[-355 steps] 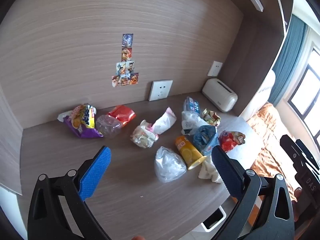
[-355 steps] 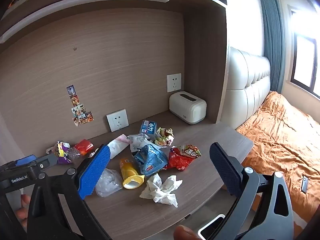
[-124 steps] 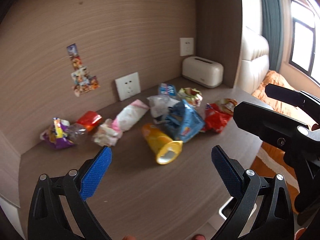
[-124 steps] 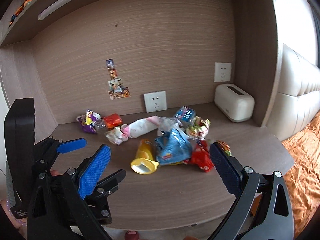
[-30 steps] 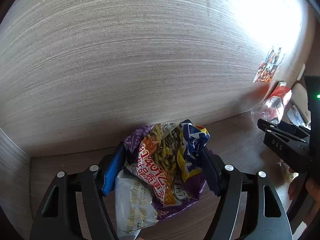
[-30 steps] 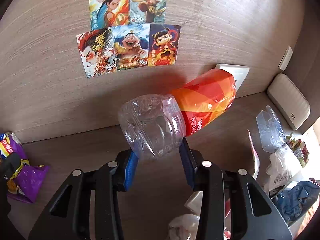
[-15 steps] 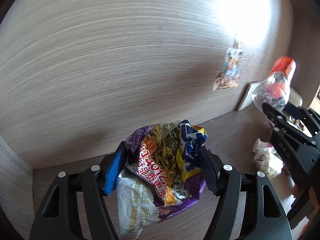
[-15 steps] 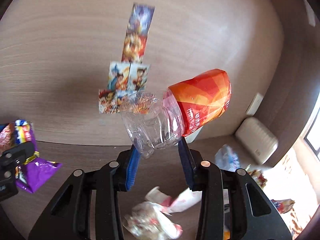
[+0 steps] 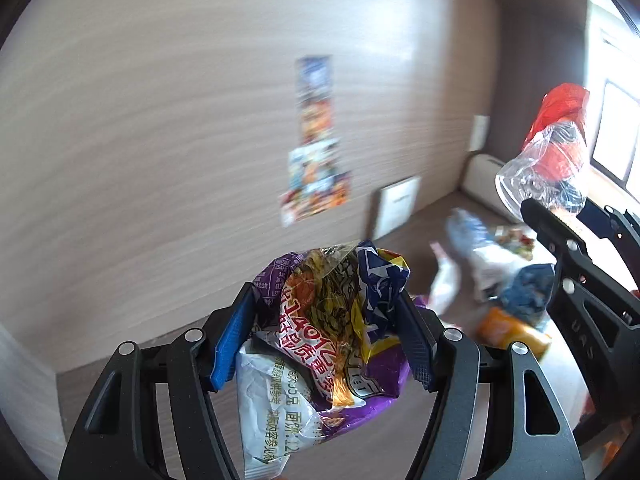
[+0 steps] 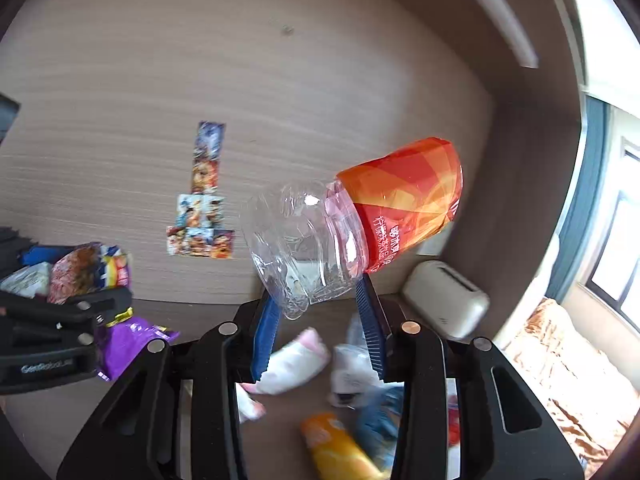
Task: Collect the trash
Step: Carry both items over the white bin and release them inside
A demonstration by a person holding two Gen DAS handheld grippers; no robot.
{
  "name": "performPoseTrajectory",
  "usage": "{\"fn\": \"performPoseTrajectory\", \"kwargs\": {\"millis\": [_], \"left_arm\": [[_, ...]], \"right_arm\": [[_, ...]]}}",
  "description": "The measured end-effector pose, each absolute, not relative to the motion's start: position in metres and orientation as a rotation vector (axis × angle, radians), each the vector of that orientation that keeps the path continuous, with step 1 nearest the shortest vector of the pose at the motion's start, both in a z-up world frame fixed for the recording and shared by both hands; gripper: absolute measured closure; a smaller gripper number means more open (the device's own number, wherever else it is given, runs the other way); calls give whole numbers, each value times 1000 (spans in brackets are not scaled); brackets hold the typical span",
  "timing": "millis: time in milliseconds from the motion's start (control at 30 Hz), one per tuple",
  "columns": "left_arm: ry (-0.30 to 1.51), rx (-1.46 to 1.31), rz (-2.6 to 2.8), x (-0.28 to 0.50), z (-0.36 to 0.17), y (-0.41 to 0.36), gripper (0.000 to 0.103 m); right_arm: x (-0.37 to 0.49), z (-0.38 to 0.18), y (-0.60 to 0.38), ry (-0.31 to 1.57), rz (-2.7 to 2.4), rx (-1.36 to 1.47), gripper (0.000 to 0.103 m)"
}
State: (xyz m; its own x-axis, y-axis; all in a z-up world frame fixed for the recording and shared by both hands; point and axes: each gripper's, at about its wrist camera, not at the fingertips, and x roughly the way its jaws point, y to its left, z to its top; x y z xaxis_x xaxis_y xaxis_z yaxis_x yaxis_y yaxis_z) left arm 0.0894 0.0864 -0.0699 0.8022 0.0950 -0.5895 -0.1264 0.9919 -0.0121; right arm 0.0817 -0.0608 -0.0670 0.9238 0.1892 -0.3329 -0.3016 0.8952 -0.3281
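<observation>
Daylight: entered from window (image 10: 616, 240) at right, overexposed. Wall (image 9: 160, 120) softly lit, bright glare patch. Background trash motion-blurred; held wrapper (image 9: 332, 320) and bottle (image 10: 352, 228) sharp. Fisheye curvature, dark vignetted corners.

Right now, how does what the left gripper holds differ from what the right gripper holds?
The left gripper is shut on a crumpled snack bag, opaque foil in purple, yellow and white print; the right gripper is shut on a plastic bottle, clear with an orange-red label. The snack bag is soft and bunched between the fingers; the plastic bottle is rigid, dented, and sticks up tilted right. Both are lifted off the desk.
</observation>
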Motion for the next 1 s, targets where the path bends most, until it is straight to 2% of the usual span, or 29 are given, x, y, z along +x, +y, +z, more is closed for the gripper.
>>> {"fn": "performPoseTrajectory", "kwargs": {"millis": [233, 567, 767, 1000], "left_arm": [[604, -26, -20, 90, -46, 15, 38], [662, 78, -342, 78, -55, -159, 37], [756, 193, -570, 70, -101, -283, 37], [929, 318, -768, 72, -204, -399, 37]], "right_arm": [[54, -53, -138, 291, 158, -390, 63], [6, -60, -294, 415, -81, -375, 63], [-22, -92, -385, 566, -179, -371, 63], [-43, -158, -456, 752, -257, -346, 63]]}}
